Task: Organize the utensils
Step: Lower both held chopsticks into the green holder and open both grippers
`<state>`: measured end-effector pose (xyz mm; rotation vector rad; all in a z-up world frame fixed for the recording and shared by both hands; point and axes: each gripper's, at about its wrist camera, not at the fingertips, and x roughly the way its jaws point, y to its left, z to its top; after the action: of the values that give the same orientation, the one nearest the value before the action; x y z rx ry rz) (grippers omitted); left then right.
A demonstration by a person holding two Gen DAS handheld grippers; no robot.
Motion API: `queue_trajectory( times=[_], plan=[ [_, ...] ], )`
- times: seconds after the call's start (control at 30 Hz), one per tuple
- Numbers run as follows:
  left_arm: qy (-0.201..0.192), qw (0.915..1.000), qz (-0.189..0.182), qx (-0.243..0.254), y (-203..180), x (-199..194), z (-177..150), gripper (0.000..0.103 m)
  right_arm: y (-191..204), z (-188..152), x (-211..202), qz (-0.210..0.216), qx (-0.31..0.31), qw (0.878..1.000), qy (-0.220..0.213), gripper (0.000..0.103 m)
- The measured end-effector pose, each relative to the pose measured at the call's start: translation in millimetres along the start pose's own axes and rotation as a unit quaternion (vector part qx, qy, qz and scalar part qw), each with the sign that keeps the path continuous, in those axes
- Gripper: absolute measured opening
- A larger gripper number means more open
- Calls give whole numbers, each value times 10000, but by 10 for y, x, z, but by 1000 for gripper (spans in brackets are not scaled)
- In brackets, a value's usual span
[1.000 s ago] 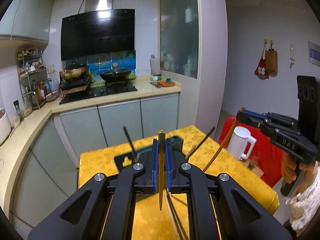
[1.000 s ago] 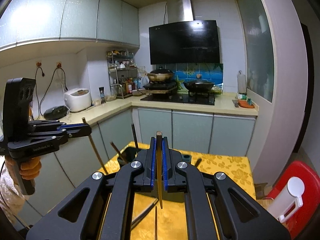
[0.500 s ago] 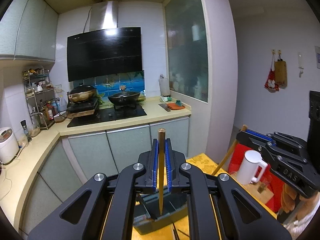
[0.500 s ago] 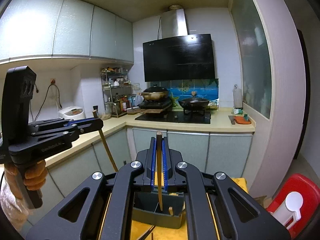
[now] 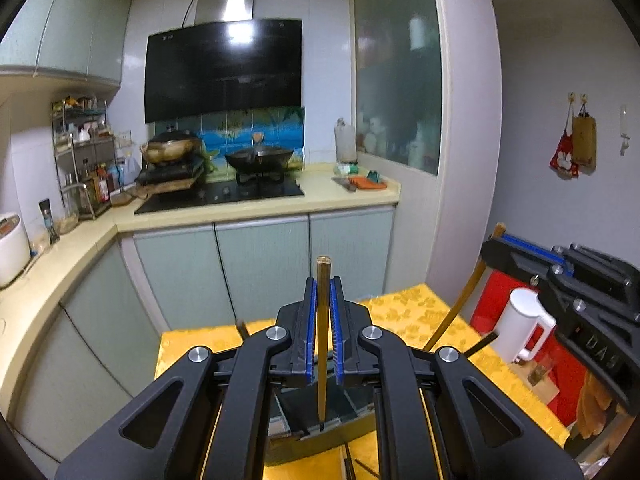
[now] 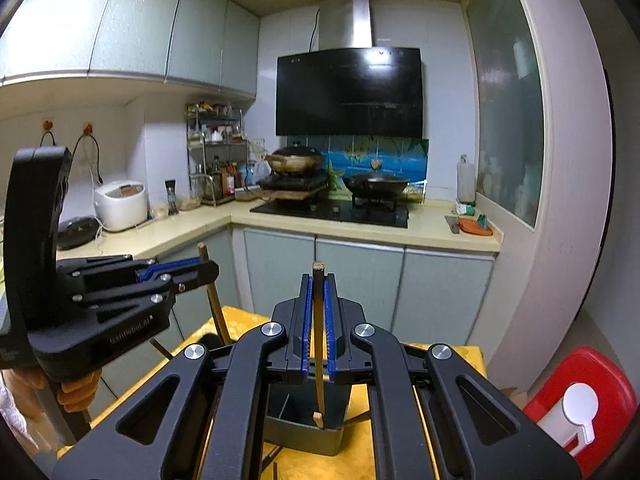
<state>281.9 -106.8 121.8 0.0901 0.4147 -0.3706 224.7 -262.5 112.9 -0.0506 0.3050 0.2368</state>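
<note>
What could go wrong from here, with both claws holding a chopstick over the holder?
1. Each chopstick is pinched near its top: the left claw holds a golden chopstick, the right claw a darker chopstick. Either could pivot or slip.
2. Both tips hang over the same grey utensil holder; the sticks or claws may collide.
3. A tip catching the rim could tip the holder on the yellow tablecloth.

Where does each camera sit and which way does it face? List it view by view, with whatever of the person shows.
Left wrist: on the left claw, shut on a brown wooden chopstick, facing the black stove hood; the right claw and its hand show at right.
Right wrist: on the right claw, gripping a second brown chopstick, facing the same hood; left claw at left.
Shared: hood, yellow tablecloth, dark grey utensil holder.
</note>
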Motion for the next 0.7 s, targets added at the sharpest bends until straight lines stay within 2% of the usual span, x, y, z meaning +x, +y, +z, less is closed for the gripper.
queue_trajectory(
  times=[0.2, 0.43, 0.47, 0.5, 0.53, 0.57, 0.6, 0.63, 0.7],
  plan=[
    [177, 9997, 144, -35, 92, 132, -211, 6, 23, -187, 136, 2, -21, 9996, 275, 7],
    [239, 9994, 163, -188, 188, 131, -264, 7, 14, -294, 213, 73, 61, 9990, 433, 8],
    [230, 9994, 164, -200, 185, 111, -267, 10, 14, -294, 210, 72, 64, 9990, 442, 9],
    [219, 9994, 173, -217, 200, 89, -264, 20, 15, -291, 207, 61, 61, 9990, 441, 12],
    [205, 9993, 188, -232, 201, 77, -262, 28, 20, -288, 210, 55, 63, 9990, 440, 22],
    [176, 9993, 209, -262, 215, 50, -260, 41, 19, -284, 198, 55, 86, 9990, 425, 28],
    [158, 9992, 222, -286, 221, 24, -257, 48, 18, -279, 175, 39, 119, 9992, 386, 36],
    [147, 9992, 220, -308, 223, 3, -259, 49, 20, -273, 145, 17, 139, 9993, 343, 41],
    [148, 9990, 209, -356, 249, -47, -261, 57, 26, -267, 107, 29, 151, 9994, 312, 41]
  ],
)
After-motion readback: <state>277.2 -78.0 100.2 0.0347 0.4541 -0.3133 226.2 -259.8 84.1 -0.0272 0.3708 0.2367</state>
